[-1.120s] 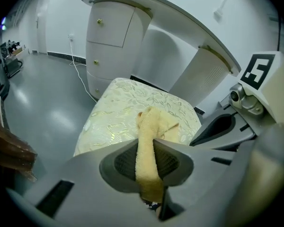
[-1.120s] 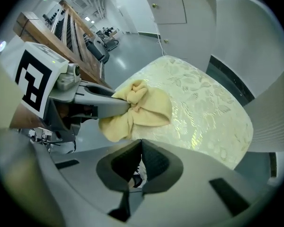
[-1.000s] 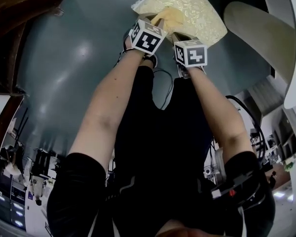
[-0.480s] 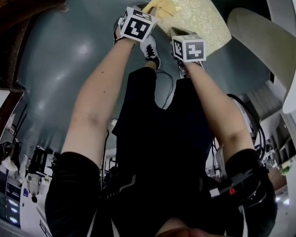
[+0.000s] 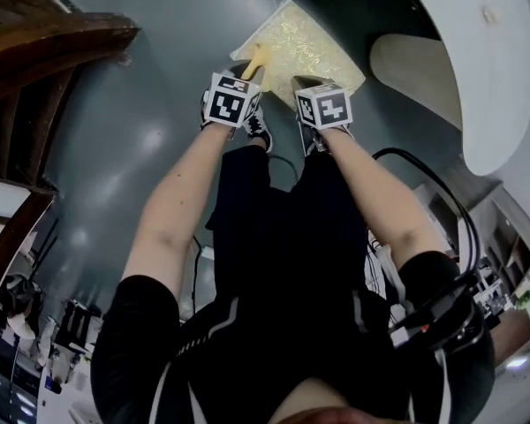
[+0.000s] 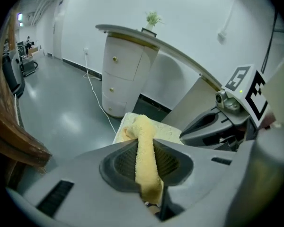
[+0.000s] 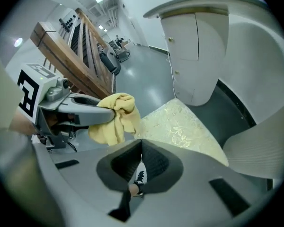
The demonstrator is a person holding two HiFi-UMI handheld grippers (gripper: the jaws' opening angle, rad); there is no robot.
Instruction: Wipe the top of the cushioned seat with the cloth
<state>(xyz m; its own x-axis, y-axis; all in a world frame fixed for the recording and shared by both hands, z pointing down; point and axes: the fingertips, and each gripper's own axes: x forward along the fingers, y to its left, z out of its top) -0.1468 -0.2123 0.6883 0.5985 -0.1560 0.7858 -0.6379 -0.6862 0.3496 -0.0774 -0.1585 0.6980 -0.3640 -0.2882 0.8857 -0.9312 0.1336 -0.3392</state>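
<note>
Shiny grey floor (image 5: 132, 122) all round, plus a wooden stair (image 5: 44, 51) off to the left and a curved white counter (image 5: 486, 69) on the right. Got a low seat (image 5: 318, 47) with a cream flowery top sitting just ahead of the shoes (image 5: 258, 127), close to the counter's foot. Holding both grippers out side by side, right at the seat's near edge. Got the left gripper (image 6: 146, 145) clamped hard on a yellow cloth (image 6: 142, 124), pinched mid-length between the pads, one end poking out past the tips and the other trailing back under the jaws. Seen from the right gripper view, bunches into a wad at the left jaws' tip, over the seat's near left corner; can't tell whether actually touching the top or hanging just above. Got the right gripper (image 7: 141, 148) pinched shut on nothing, tips together, only a bit of shoe peeking through lower down between the pads. Also spotting a white cabinet (image 6: 125, 74) behind the seat, a little plant (image 6: 153, 19) up on the counter above, and a white cord (image 6: 97, 96) running across the floor.
</note>
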